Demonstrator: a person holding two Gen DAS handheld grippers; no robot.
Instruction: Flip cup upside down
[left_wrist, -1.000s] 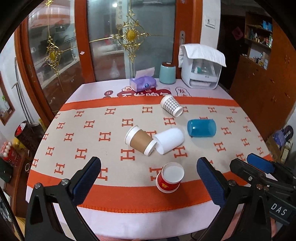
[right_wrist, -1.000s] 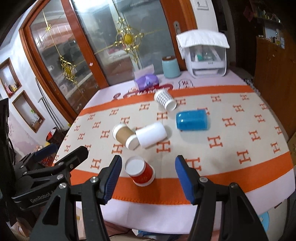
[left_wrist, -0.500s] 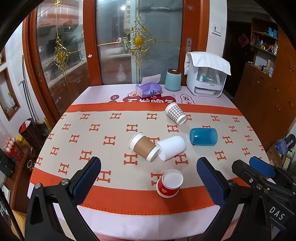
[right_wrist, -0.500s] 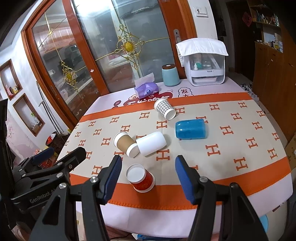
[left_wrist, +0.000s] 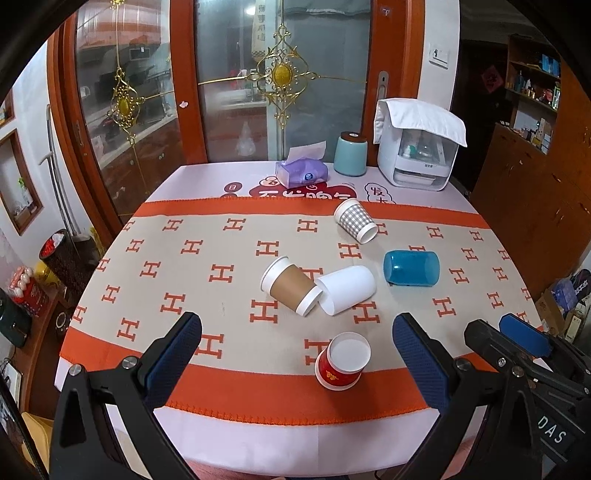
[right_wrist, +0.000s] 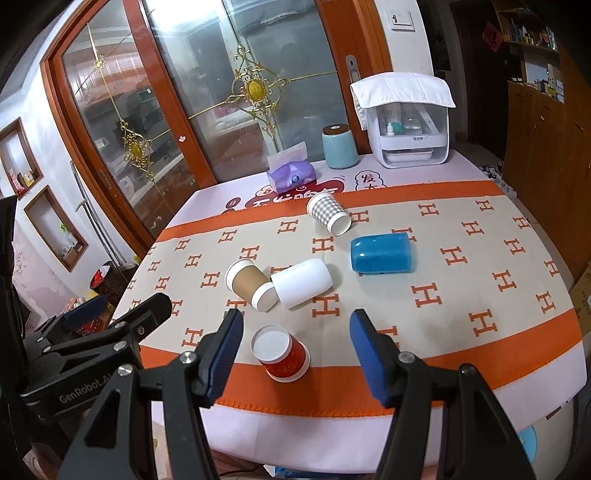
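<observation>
A red paper cup (left_wrist: 341, 362) (right_wrist: 281, 353) stands near the table's front edge with its flat white end up. A brown cup (left_wrist: 291, 286) (right_wrist: 252, 283), a white cup (left_wrist: 347, 290) (right_wrist: 302, 283), a blue cup (left_wrist: 411, 268) (right_wrist: 381, 254) and a checked cup (left_wrist: 355, 220) (right_wrist: 328, 213) lie on their sides behind it. My left gripper (left_wrist: 297, 349) is open and empty, above the front edge. My right gripper (right_wrist: 296, 345) is open and empty, with the red cup between its fingers in view but farther off.
The table carries an orange and beige cloth (left_wrist: 207, 258) with H marks. At the back stand a purple tissue box (left_wrist: 301, 171), a teal canister (left_wrist: 350, 154) and a white appliance (left_wrist: 419, 151). Glass doors rise behind. A wooden cabinet (left_wrist: 535, 206) stands to the right.
Both grippers have drawn back and up from the table, so the cups look smaller and farther. The cups have not moved. Both grippers stay open.
</observation>
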